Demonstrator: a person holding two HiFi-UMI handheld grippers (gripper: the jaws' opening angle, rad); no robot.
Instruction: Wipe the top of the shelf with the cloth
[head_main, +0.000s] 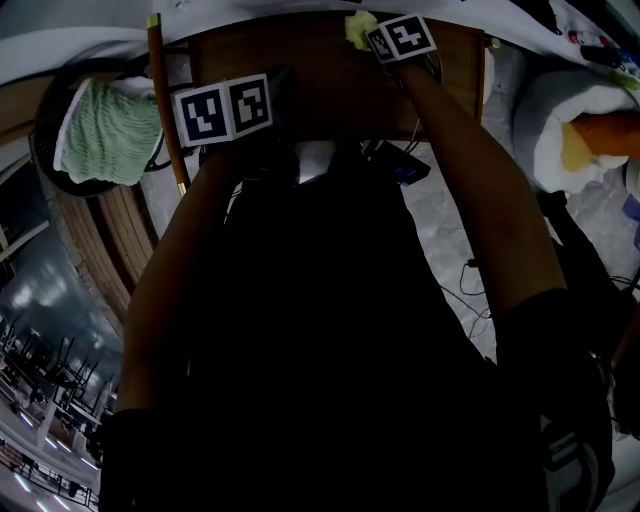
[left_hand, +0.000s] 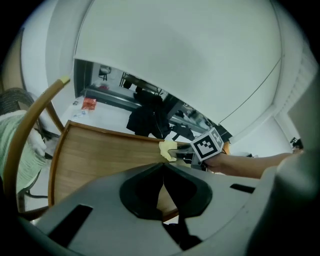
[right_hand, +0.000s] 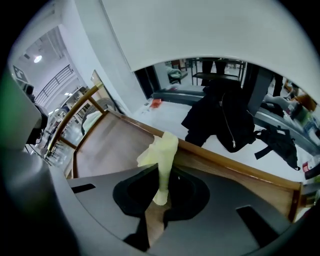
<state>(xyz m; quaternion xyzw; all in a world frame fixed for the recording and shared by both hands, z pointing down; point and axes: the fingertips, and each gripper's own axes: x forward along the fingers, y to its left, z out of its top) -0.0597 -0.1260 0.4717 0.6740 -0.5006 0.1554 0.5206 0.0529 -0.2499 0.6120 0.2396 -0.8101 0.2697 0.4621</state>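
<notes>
The cloth (right_hand: 161, 159), a small pale yellow piece, is standing up out of the right gripper (right_hand: 160, 192), whose two jaws are squeezing its lower end between them while the loose upper part is flopping over toward the raised back rim of the shelf (right_hand: 107, 147). In the head view the cloth (head_main: 357, 28) is showing at the far edge of the brown wooden shelf (head_main: 330, 90) top, right of the middle, with the right gripper (head_main: 370, 36) reaching across the wood to it; whether the cloth is pressing on the surface cannot be told. The left gripper view is showing the same cloth (left_hand: 167, 150) at that far rim of the shelf (left_hand: 100, 155). The left gripper (left_hand: 164, 176) is hanging over the near side of the top, its jaws meeting with nothing between them. From above, the left gripper (head_main: 275, 90) is sitting toward the shelf's near left corner, well apart from the right one. Just left of the shelf a thin wooden bar (head_main: 165, 100) is running along its side, and beyond it a green ribbed towel (head_main: 110, 130) is lying draped over a dark round frame. Past the back rim, a black jacket (right_hand: 225, 120) is lying on a white surface, with a black bag (right_hand: 277, 142) beside it.
</notes>
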